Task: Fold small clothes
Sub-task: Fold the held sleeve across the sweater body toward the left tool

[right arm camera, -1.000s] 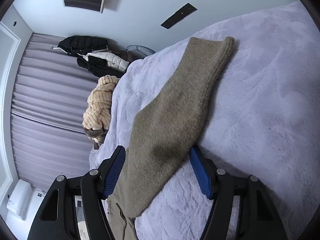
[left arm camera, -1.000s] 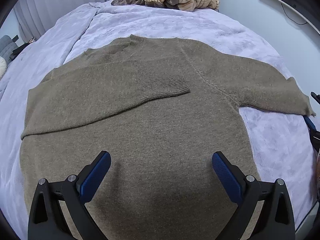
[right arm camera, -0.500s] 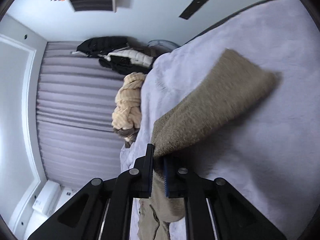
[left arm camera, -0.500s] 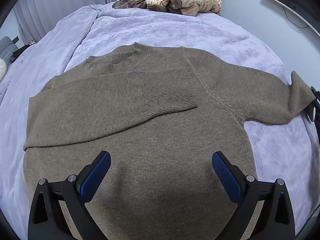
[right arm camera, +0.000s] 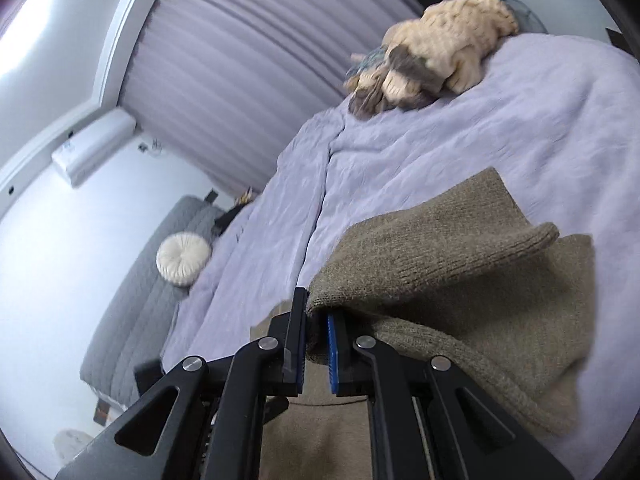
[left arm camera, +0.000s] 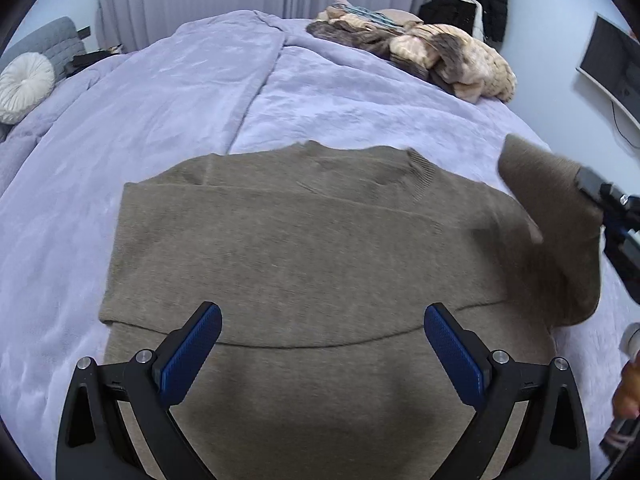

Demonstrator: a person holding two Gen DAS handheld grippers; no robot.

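we note the olive-brown knitted wool sweater (left arm camera: 304,248) lying flat on the bed with the pale lavender plush cover (left arm camera: 168,92), neckline toward the far side, one sleeve already folded across the chest.

right hand-held gripper (right arm camera: 316,354): its blue-padded jaws are closed down to a narrow slit and pinch the ribbed cuff end of the sweater's other sleeve (right arm camera: 440,264). the sleeve is lifted clear of the bed cover and drapes from the pads back toward the sweater body. in the left wrist view the same sleeve (left arm camera: 560,216) stands raised at the right edge of the garment, with the right hand-held gripper (left arm camera: 600,196) at its end; the picture is blurred there.

left hand-held gripper (left arm camera: 322,350): jaws spread wide, nothing between the blue pads. it hangs over the lower part of the sweater; we cannot tell whether the fingertips touch the knit.

further away on the bed, near its far right corner, lies a heap of cream and brown knitted clothes (left arm camera: 444,60). a round white pleated cushion (left arm camera: 24,86) sits on a grey quilted seat (right arm camera: 160,280) beside the bed.
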